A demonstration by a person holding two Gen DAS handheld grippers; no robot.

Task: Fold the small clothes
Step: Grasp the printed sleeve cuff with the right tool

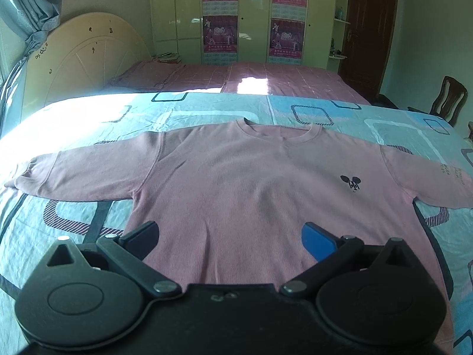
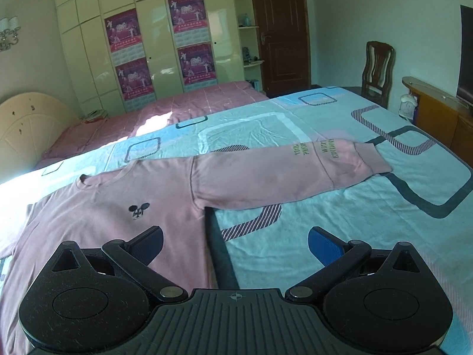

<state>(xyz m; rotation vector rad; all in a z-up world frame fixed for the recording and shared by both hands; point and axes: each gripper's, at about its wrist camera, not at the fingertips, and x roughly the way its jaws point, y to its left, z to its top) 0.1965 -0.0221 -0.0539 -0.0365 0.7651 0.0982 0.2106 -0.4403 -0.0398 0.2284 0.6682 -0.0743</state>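
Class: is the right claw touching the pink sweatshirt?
Cannot tell. In the right wrist view the open right claw sits over the pink sweatshirt edge, holding nothing, but its height above the cloth is unclear.

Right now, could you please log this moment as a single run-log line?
shirt: flat on bed, unfolded | left gripper: open, empty | right gripper: open, empty

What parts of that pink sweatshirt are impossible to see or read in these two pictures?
- Bottom hem of the pink sweatshirt: hidden behind the left gripper in the left wrist view.
- Its far sleeve: cut off by the left edge in the right wrist view.
- Sleeve lettering: too small and upside down to read.
- Chest emblem: too small for detail.
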